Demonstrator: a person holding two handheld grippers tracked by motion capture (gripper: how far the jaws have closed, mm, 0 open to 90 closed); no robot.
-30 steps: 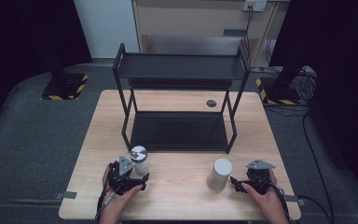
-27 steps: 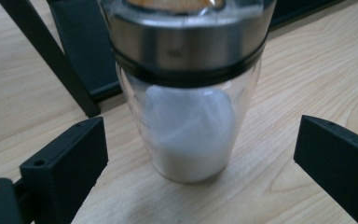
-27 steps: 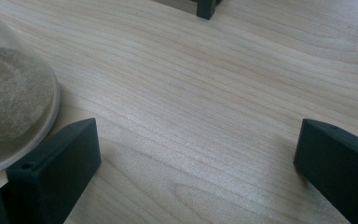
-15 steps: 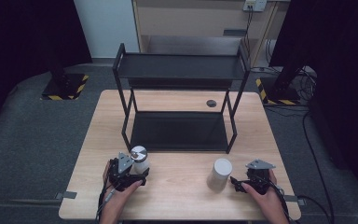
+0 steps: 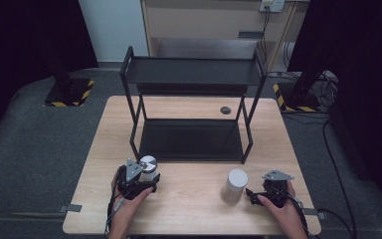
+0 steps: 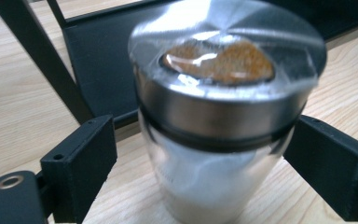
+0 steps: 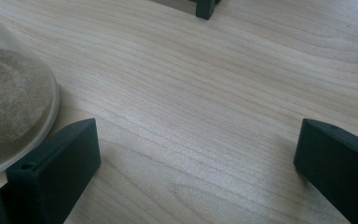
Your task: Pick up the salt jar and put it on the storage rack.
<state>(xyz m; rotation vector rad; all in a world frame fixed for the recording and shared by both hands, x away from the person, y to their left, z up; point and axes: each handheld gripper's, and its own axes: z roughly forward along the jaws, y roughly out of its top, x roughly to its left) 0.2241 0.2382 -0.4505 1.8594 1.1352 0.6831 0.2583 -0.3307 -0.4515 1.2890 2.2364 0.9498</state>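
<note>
Bare light wooden tabletop (image 5: pixel 194 209) lies open between the metal-lidded glass jar (image 5: pixel 147 167) and the white cylindrical container (image 5: pixel 237 184). Behind them, the black two-tier metal shelf rack (image 5: pixel 191 74) blocks the table's middle; its posts flank the apparently unobstructed lower tier.

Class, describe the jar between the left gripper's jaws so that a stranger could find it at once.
Start at the black two-tier rack on the wooden table. In front of its left leg stands the jar, between the left gripper jaws, which have just been closing. Unlike the white-topped canister to its right, it has a shiny metal lid.
</note>
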